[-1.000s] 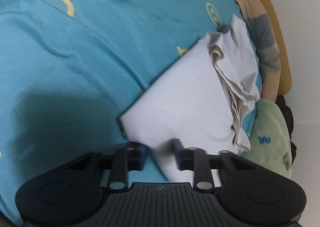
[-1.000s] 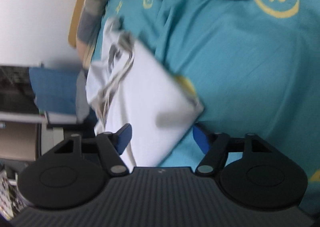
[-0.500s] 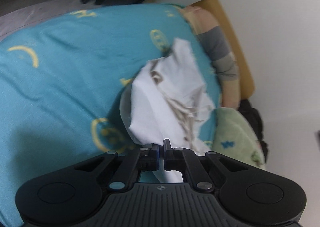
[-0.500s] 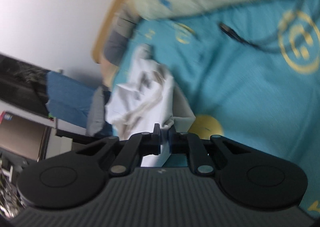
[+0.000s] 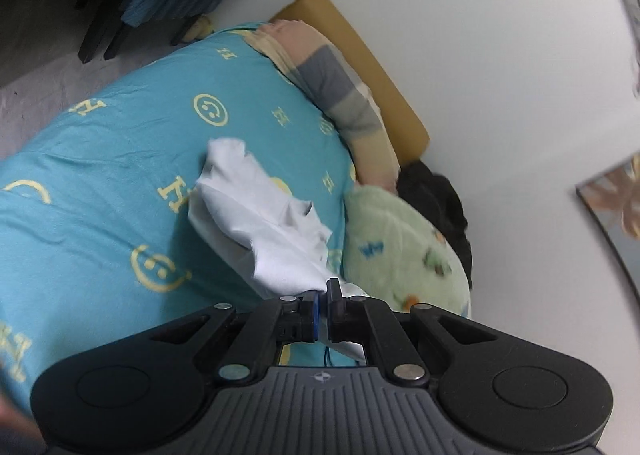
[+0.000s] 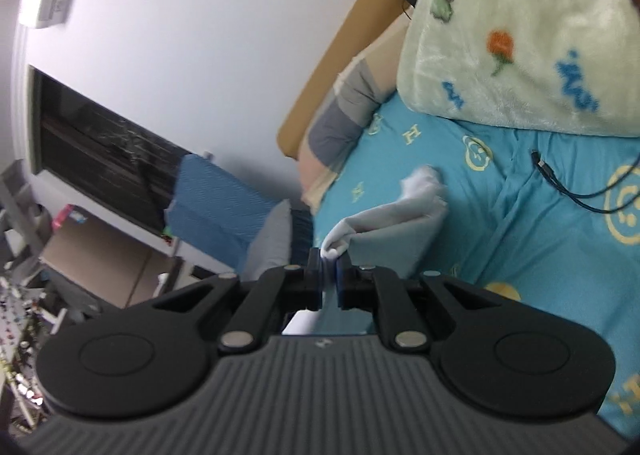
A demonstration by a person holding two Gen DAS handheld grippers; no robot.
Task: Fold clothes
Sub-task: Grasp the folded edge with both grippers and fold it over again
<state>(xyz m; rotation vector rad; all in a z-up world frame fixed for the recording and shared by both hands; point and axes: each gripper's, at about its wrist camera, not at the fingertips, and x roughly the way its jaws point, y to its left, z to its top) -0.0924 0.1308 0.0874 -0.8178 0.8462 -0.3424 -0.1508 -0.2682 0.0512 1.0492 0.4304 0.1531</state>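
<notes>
A white garment (image 5: pixel 264 231) hangs lifted above the teal bed cover (image 5: pixel 100 183). My left gripper (image 5: pixel 323 297) is shut on one edge of it, and the cloth drapes away toward the bed. My right gripper (image 6: pixel 329 267) is shut on another edge of the same white garment (image 6: pixel 392 231), which stretches from the jaws up to a far tip touching the teal bed cover (image 6: pixel 520 223).
A pale green plush blanket (image 5: pixel 400 251) (image 6: pixel 520 39) lies beside the garment. A striped pillow (image 5: pixel 340 95) and a tan headboard (image 5: pixel 360 55) run along the white wall. A black cable (image 6: pixel 568 187) lies on the cover. Blue furniture (image 6: pixel 216 199) and clutter stand past the bed.
Both grippers closed on the white garment's edges and lifted it off the bed. The flat folded cloth now hangs bunched between them, higher above the cover.
</notes>
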